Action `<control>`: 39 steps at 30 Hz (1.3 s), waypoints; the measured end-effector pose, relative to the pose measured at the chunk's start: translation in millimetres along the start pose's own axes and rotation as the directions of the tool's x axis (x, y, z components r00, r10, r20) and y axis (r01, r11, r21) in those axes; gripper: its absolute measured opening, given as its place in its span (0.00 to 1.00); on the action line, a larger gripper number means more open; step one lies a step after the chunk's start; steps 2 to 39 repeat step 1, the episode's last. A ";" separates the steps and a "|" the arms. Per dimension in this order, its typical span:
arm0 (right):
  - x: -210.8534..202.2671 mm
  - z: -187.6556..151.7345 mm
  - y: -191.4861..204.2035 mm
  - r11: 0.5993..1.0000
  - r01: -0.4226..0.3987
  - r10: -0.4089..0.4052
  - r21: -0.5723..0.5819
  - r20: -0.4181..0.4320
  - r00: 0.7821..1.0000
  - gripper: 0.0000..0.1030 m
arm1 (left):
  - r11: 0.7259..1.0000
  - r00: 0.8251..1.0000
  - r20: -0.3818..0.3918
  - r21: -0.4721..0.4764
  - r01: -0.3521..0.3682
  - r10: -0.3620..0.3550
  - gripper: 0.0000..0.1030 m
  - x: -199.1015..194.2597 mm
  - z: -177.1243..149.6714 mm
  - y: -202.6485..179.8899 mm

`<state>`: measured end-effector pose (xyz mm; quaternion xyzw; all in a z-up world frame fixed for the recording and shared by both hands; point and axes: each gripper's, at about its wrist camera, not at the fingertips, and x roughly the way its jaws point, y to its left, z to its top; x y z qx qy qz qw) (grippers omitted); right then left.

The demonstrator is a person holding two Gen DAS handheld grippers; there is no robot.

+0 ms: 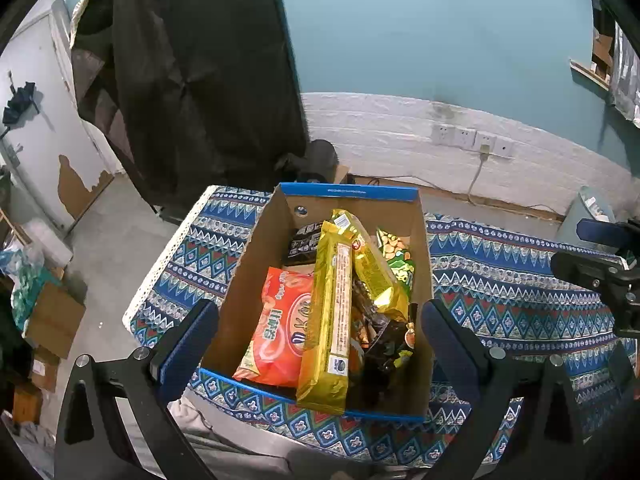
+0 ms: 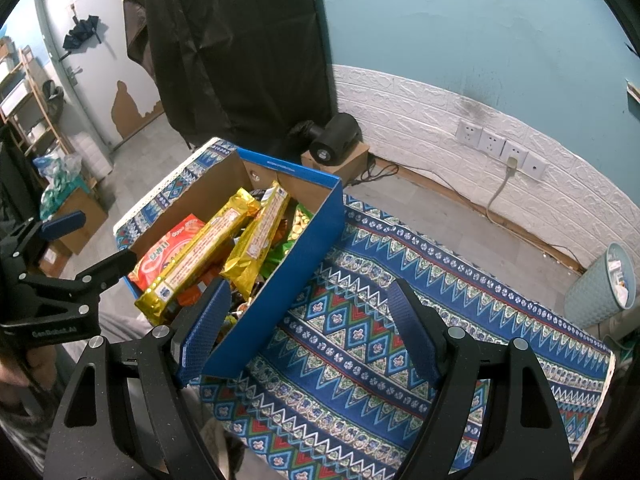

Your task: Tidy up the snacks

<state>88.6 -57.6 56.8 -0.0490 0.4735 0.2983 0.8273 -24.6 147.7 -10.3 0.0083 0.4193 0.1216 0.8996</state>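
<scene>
Cardboard box of snacks sits on the patterned cloth, framed between the spread, empty fingers of the left gripper. From the right wrist, the right gripper gapes wide, empty, straddling the box's near blue corner.

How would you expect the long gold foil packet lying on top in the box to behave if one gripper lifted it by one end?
The long gold packet looks fairly stiff, since it spans the other snacks without sagging, so it should lift without drooping. Its glossy foil looks slippery, so it may slide between the fingers. It rests propped on the orange bag, and lifting may shift that.
</scene>
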 end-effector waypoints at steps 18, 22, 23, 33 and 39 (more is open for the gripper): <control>0.0 0.0 0.0 1.000 0.000 0.000 0.000 0.000 1.000 0.78 | 1.000 1.000 -0.003 -0.001 -0.001 0.001 0.99 0.6 0.2 0.2; 0.0 0.0 0.0 1.000 0.000 0.000 0.000 0.000 1.000 0.78 | 1.000 1.000 -0.003 -0.001 -0.001 0.001 0.99 0.6 0.2 0.2; 0.0 0.0 0.0 1.000 0.000 0.000 0.000 0.000 1.000 0.78 | 1.000 1.000 -0.003 -0.001 -0.001 0.001 0.99 0.6 0.2 0.2; 0.0 0.0 0.0 1.000 0.000 0.000 0.000 0.000 1.000 0.78 | 1.000 1.000 -0.003 -0.001 -0.001 0.001 0.99 0.6 0.2 0.2; 0.0 0.0 0.0 1.000 0.000 0.000 0.000 0.000 1.000 0.78 | 1.000 1.000 -0.003 -0.001 -0.001 0.001 0.99 0.6 0.2 0.2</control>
